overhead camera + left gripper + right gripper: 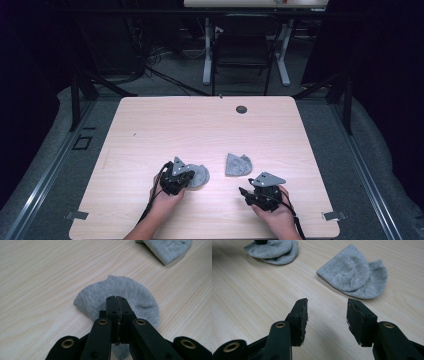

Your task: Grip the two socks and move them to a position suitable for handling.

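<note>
Two grey socks lie on the light wooden table (pixel 200 125). My left gripper (pixel 192 177) (pixel 116 298) rests on top of the rounded, folded left sock (pixel 201 175) (pixel 136 293) (pixel 274 250), its jaws pressed together with a thin line of cloth between the pads. The second sock (pixel 238 164) (pixel 167 248) (pixel 354 272) lies flat, a short way to the right. My right gripper (pixel 244 195) (pixel 327 312) hovers low over bare wood in front of this second sock, open, with nothing between its pads.
A dark round grommet (pixel 241 109) sits near the table's far edge. Beyond the table stand a black chair (pixel 242 50) and white desk legs (pixel 206 50). Grey carpet and metal floor rails flank the table.
</note>
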### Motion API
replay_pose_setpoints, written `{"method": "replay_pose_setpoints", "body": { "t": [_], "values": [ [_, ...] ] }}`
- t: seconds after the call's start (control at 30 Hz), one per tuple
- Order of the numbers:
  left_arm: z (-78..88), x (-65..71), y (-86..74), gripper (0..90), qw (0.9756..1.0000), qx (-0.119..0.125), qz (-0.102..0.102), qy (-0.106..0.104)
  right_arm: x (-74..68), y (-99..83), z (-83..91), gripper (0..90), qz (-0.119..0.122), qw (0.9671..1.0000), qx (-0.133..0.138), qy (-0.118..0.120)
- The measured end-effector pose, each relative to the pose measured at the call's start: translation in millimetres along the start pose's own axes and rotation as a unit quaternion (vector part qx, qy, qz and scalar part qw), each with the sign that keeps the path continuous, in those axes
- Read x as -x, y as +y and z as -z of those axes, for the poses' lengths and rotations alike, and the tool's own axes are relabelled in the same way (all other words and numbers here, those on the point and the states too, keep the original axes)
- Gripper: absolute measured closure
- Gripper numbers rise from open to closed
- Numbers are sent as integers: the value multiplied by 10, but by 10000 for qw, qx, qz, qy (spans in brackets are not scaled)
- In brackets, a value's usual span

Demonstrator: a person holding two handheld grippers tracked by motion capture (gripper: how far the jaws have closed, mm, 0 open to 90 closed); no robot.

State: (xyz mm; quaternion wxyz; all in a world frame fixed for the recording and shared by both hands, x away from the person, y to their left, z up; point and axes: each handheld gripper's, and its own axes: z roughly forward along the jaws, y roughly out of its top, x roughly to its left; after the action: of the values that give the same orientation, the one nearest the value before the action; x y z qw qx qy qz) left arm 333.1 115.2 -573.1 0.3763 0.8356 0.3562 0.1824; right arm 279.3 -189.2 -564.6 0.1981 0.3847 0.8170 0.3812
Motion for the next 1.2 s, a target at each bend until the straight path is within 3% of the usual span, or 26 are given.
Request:
{"method": "replay_pose_setpoints", "body": {
  "t": [0.47,1.2],
  "values": [
    [-21,73,-73,899,9998,-111,-126,-79,-8,0,-9,508,-10,10000,-9,-11],
    [210,325,-234,899,9980,-226,-322,-504,-11,-2,-11,507,2,10000,-32,-19]
  ]
}}
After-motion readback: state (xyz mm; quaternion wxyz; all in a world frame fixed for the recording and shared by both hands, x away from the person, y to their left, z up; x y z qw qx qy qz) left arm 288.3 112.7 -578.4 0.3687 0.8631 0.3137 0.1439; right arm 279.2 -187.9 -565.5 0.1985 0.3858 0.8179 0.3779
